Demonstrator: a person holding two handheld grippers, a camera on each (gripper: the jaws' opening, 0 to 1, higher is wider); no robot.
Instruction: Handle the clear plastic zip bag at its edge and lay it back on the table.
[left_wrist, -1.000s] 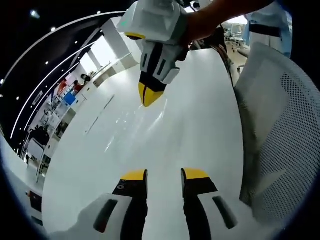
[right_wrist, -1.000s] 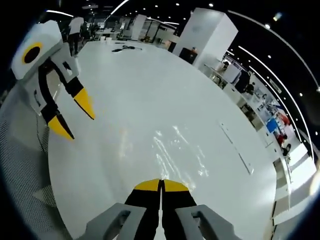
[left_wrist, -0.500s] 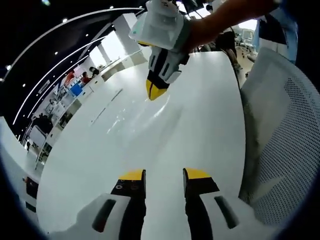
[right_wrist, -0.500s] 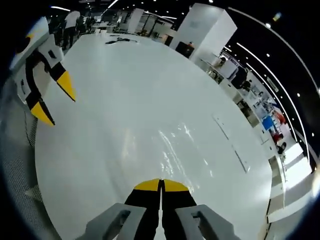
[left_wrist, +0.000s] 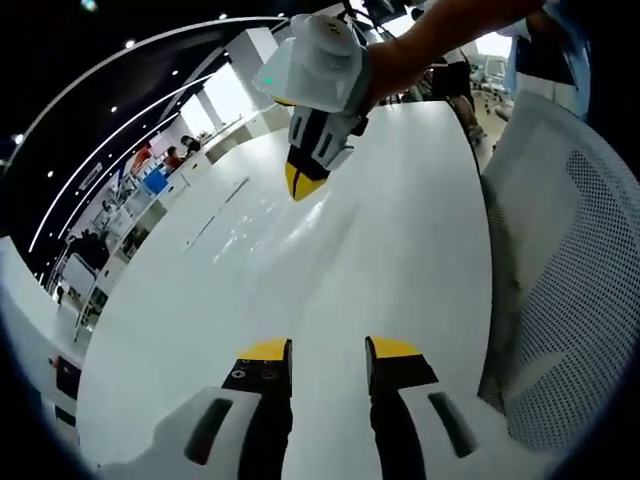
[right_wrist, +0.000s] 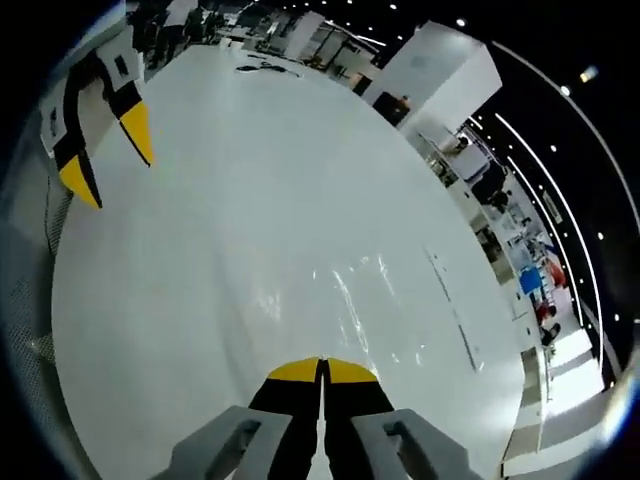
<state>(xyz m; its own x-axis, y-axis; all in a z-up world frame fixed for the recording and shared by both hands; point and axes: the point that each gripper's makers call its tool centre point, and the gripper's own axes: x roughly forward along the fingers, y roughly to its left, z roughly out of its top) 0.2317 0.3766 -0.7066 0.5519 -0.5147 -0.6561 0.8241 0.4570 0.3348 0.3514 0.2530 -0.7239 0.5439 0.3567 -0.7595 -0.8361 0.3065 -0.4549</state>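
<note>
in the left gripper view the left gripper (left_wrist: 328, 350) is seen at 6 o'clock, its yellow-tipped jaws parted with a gap of bare table (left_wrist: 400, 250) between them and nothing held. the right gripper (left_wrist: 300, 183) is seen at 12 o'clock, held by a hand (left_wrist: 400, 55), its yellow tips pressed together and pointing down at the table. the bag (left_wrist: 265, 235) is made out as a clear, glinting sheet on the white top just below those tips, toward 11 o'clock of centre; whether its edge is pinched there cannot be told from this view. a white mesh chair (left_wrist: 560, 290) is seen at 3 o'clock.

in the right gripper view the right gripper (right_wrist: 322, 372) is seen at 6 o'clock with its jaws closed tight, no gap between the tips. the bag (right_wrist: 345, 310) is seen lying flat just ahead of the tips, marked by bright reflections and faint creases; its near edge appears to run in between the closed jaws, though the clear film is hard to trace. the left gripper (right_wrist: 105, 150) is seen at 10 o'clock, its jaws apart and empty, well away from the bag.

no writing or brand can be read anywhere.
</note>
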